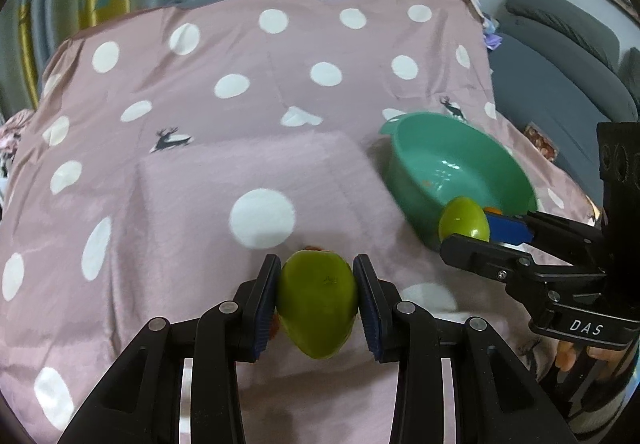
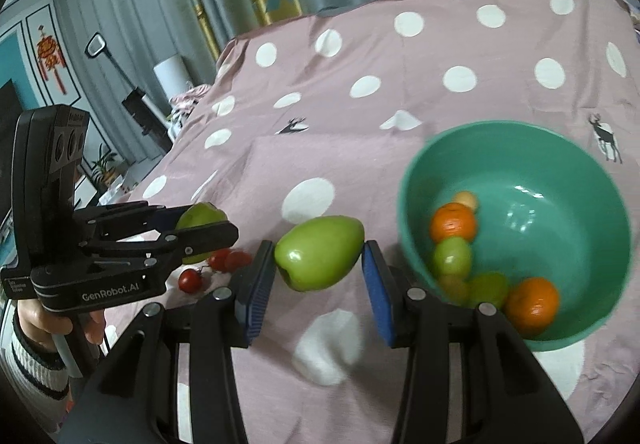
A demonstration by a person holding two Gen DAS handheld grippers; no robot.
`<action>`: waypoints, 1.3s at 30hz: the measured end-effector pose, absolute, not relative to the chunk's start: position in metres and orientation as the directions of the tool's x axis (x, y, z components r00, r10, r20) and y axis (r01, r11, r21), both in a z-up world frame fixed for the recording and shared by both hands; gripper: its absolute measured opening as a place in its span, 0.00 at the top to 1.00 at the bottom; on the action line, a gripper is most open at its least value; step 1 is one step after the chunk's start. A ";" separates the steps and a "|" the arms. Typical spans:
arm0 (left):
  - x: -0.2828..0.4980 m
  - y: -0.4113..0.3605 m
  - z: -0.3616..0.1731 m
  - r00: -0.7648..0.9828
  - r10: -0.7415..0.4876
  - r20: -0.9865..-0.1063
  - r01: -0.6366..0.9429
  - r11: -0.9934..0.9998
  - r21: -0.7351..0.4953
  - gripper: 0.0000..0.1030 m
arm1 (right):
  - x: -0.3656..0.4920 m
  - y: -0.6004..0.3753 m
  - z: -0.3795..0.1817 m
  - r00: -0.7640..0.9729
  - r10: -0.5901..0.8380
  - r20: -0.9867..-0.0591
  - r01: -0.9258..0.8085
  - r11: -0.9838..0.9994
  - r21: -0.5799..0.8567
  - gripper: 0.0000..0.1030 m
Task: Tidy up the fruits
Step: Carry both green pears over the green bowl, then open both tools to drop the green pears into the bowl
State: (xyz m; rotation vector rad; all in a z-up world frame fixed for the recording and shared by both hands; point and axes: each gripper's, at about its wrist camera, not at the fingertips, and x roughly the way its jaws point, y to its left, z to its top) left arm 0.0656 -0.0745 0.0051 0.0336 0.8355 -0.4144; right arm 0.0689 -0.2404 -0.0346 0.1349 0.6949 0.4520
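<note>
Two smooth, glossy green apples, both off the cloth. One green apple (image 1: 318,302) clamped between the left gripper (image 1: 316,300) pads, stem dimple facing the camera. Second green apple (image 2: 319,253) pinched lengthwise in the right gripper (image 2: 319,276), lying sideways, waxy highlight near the stem end. Teal bowl (image 2: 592,180) just right of the right gripper's tips, holding two oranges (image 2: 453,222), a few small green fruits (image 2: 451,256) and a pale one. Cherry tomatoes (image 2: 190,280) on the pink spotted cloth (image 2: 400,104), left of the right gripper, under the left one.
</note>
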 end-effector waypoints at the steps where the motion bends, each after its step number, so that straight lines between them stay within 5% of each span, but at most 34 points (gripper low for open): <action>1: 0.066 -0.079 0.007 0.596 -0.348 -0.723 0.378 0.917 -0.129 0.63 | 0.068 -0.245 -0.033 0.683 0.441 -0.582 -0.350 0.897 0.270 0.57; 19: 0.093 -0.192 0.029 0.566 -0.451 -0.690 0.542 0.834 -0.102 0.63 | 0.062 -0.333 -0.031 0.802 0.230 -0.551 -0.115 0.965 0.235 0.56; 39: 0.102 -0.236 0.013 0.565 -0.420 -0.710 0.577 0.816 -0.023 0.63 | 0.070 -0.358 -0.047 0.786 0.134 -0.603 -0.018 0.981 0.194 0.55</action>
